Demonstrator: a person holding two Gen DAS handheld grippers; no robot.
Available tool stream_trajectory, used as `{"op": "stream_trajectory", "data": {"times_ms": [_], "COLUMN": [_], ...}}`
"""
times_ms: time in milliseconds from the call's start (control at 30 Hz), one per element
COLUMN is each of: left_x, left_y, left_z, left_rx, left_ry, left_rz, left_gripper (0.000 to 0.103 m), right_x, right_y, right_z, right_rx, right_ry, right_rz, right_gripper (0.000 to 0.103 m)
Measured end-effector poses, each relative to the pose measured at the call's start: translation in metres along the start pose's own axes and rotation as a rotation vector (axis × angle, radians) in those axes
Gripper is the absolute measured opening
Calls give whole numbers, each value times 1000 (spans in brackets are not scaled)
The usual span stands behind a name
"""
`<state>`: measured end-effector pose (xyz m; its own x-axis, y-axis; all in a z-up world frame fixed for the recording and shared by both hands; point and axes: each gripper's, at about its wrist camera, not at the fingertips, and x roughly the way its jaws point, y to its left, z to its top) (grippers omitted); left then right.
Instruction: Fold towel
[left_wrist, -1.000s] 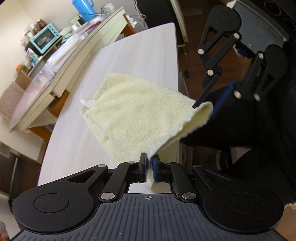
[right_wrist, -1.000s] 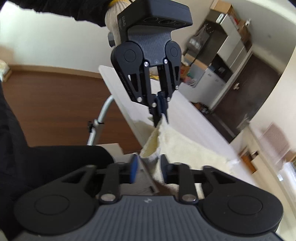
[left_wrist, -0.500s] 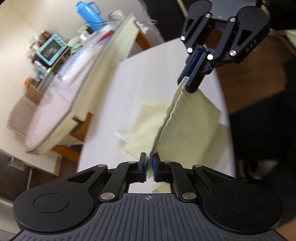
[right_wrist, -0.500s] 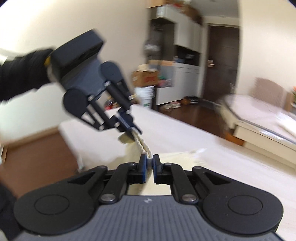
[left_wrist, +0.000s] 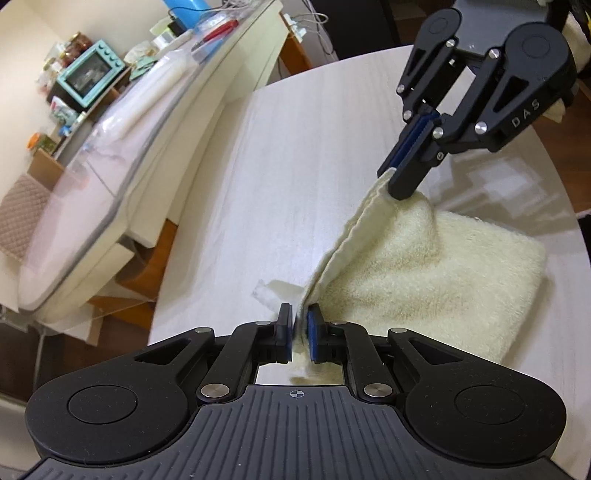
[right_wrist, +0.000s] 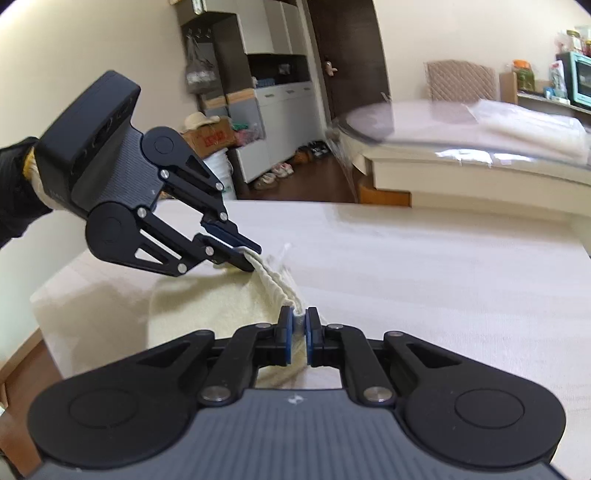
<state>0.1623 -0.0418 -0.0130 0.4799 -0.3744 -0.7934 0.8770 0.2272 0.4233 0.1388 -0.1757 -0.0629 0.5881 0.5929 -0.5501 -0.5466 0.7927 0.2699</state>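
Observation:
A pale yellow towel (left_wrist: 424, 273) lies doubled over on the white table (left_wrist: 288, 166), its raised edge stretched between my two grippers. In the left wrist view my left gripper (left_wrist: 299, 321) has its jaws opening; the towel's corner still stands between them, with a gap at the left pad. My right gripper (left_wrist: 400, 181) is shut on the far corner of that edge. The right wrist view shows the right gripper (right_wrist: 299, 321) pinching the hem of the towel (right_wrist: 207, 306), and the left gripper (right_wrist: 251, 258) low over the table (right_wrist: 424, 266), held by a gloved hand.
A glass-topped side table (left_wrist: 92, 184) stands close on the left, cluttered at its far end near a teal mini oven (left_wrist: 90, 75). The white table's rounded edge runs just right of the towel. Cabinets (right_wrist: 280, 122) and dark wooden floor lie beyond.
Both grippers carried the towel's lifted edge across the table and lowered it, so the towel now lies folded over. The left jaws have parted slightly. The right gripper has rolled upright.

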Motion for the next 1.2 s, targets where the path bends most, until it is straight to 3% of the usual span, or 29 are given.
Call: {"op": "stream_trajectory", "data": {"times_ms": [33, 100, 167, 433, 633, 767, 900, 1067, 1200], "left_x": [1, 0, -4, 1, -5, -25, -54, -78, -77], "left_y": [1, 7, 13, 18, 21, 21, -1, -38, -57], "left_z": [-1, -3, -6, -9, -11, -18, -29, -44, -52], "left_rx": [-6, -46, -84, -147, -183, -249, -330, -385, -399], "left_ry": [-6, -25, -43, -37, -50, -60, -75, -89, -67], "left_rz": [0, 13, 41, 106, 138, 178, 166, 159, 168], "left_gripper": [21, 41, 45, 45, 45, 44, 44, 45, 45], "right_x": [-1, -7, -4, -19, -13, -28, -38, -43, -38], "right_y": [-5, -14, -19, -21, -9, -7, 4, 40, 55], "right_z": [-3, -12, -13, -23, -23, -20, -20, -34, -50], "right_rx": [8, 23, 38, 38, -84, -94, -131, -236, -283], "right_ry": [3, 7, 3, -41, -7, -64, -83, -36, 18], "right_rz": [-1, -2, -7, -11, -78, -87, -4, 165, 159], "right_gripper": [8, 11, 16, 21, 21, 23, 23, 23, 23]}}
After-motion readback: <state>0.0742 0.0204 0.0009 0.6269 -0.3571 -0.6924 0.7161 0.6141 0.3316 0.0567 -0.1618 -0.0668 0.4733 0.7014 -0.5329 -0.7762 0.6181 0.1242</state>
